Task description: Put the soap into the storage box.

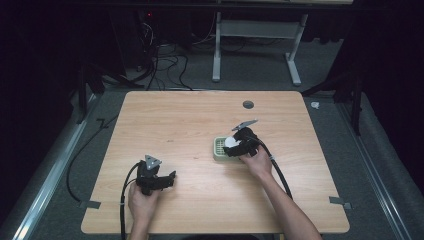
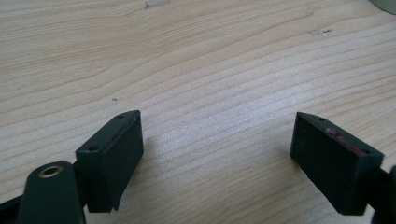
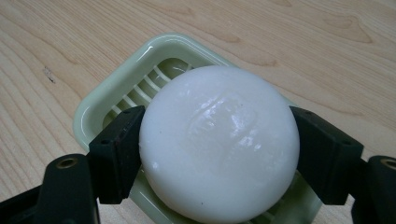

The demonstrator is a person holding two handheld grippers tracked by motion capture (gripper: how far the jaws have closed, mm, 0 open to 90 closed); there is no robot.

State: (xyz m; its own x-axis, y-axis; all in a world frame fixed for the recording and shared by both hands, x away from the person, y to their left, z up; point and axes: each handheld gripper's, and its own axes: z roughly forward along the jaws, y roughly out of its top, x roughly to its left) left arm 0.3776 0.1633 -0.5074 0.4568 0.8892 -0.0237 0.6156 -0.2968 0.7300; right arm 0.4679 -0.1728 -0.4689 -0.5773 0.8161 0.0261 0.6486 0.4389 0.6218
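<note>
Clamping right tool (image 3: 219, 154) on glossy white soap (image 3: 219, 142) over green dish (image 3: 107, 100), frame centre; slippery, hard, grip widest sides; left tool (image 2: 217, 158) apart, empty.

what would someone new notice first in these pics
The eye goes first to the round, glossy white bar of soap, clamped between the two black jaws of the right gripper directly over the pale green slatted plastic soap dish. In the high view this happens right of centre on the light wooden table. Toward the near left edge, the left gripper has its jaws spread wide with bare wood between them.
</note>
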